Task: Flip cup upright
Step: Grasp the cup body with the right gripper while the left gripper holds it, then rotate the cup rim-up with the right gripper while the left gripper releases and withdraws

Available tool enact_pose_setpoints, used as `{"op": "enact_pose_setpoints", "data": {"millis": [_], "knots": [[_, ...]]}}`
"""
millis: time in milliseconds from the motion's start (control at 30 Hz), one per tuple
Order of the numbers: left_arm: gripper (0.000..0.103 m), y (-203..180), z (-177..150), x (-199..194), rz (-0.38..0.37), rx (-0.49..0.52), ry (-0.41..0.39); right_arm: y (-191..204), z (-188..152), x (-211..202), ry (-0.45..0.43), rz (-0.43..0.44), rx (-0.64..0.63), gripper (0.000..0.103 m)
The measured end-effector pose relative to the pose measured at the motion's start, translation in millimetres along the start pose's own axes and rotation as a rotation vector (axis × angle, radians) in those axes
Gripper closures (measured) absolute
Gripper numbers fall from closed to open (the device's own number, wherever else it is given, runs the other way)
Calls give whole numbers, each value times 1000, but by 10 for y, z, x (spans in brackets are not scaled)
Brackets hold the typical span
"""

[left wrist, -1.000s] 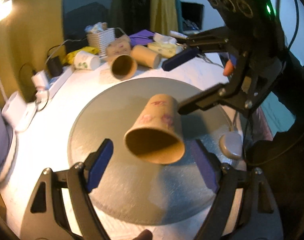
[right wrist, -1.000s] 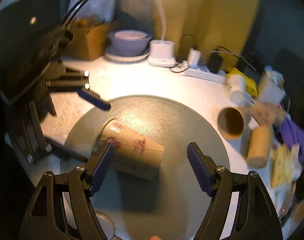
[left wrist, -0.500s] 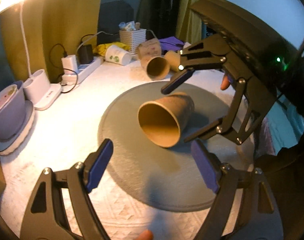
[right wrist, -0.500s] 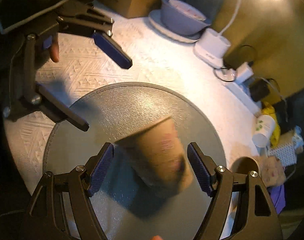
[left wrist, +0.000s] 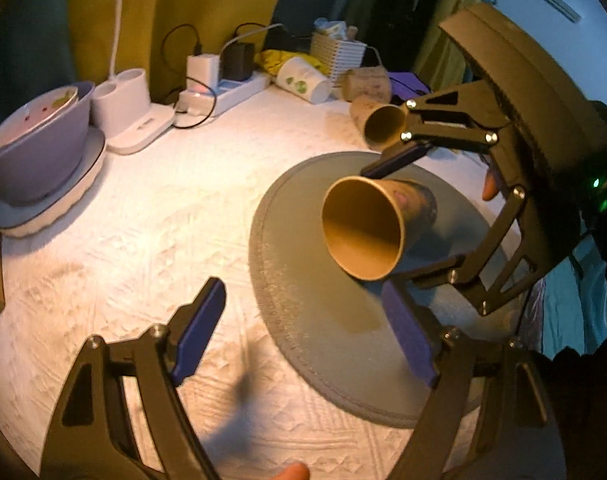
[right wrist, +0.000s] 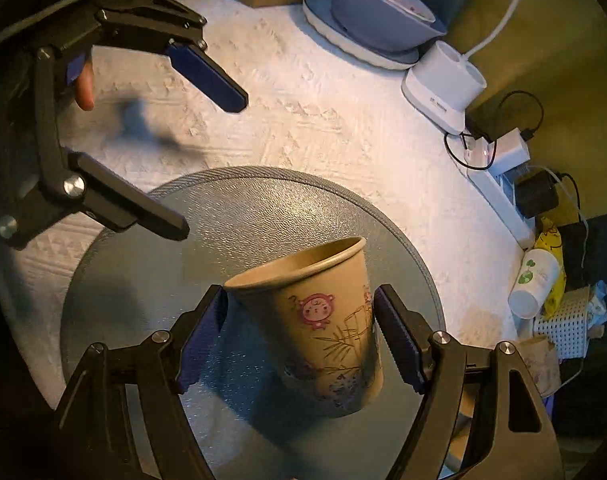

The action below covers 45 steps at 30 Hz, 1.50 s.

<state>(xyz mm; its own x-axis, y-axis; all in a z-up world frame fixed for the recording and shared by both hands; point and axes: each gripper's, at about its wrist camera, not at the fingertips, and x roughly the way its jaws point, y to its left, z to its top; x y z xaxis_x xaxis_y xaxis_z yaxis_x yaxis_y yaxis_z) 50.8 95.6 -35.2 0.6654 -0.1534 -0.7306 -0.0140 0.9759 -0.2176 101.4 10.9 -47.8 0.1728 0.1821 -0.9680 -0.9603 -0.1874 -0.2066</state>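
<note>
Right gripper [right wrist: 299,336] clamping tilted cup [right wrist: 323,320] over grey mat [right wrist: 231,216], pink cartoon print, no legible writing, left gripper [left wrist: 303,328] spread wide, holding nothing

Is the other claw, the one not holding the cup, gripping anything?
No, the left gripper stands wide open and empty, off to the side of the paper cup.

- No words or numbers can be read anywhere.
- The white lamp base [right wrist: 443,80] carries a small dark print, perhaps a brand name, too small to make out.
- The cup [right wrist: 323,324] bears only drawings.
</note>
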Motion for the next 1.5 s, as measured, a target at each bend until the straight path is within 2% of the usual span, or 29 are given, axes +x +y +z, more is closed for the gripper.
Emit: {"op": "enact_pose_setpoints", "data": {"millis": [133,200,433,600,633,800,1000,1133,1233,1500], "knots": [[21,7,-4,6,9,-13,1,-8,39,95,36,-11,-19,25],[21,10,-7,24,18,-16,6,-28,55,129,45,-19,-9,29],[21,26,-10,66,38,-33,5,-122,9,68,5,-29,76,32],[21,54,-3,10,36,-51,-29,-259,-153,-127,-91,-37,238,32],[21,64,-2,6,36,-57,-33,-278,-206,-162,-176,-137,357,32],[21,109,-7,-33,13,-94,-60,-350,-507,-292,-343,-105,572,32],[21,39,28,-98,-19,-82,-108,-385,-838,-393,-553,-64,775,32],[21,-11,25,-76,-32,-65,-108,-381,-1014,-401,-620,-1,863,32],[21,-44,23,-63,-40,-54,-108,-373,-1129,-387,-652,13,919,32],[21,-89,27,-94,-60,-35,-130,-247,-1276,-368,-643,11,934,30]]}}
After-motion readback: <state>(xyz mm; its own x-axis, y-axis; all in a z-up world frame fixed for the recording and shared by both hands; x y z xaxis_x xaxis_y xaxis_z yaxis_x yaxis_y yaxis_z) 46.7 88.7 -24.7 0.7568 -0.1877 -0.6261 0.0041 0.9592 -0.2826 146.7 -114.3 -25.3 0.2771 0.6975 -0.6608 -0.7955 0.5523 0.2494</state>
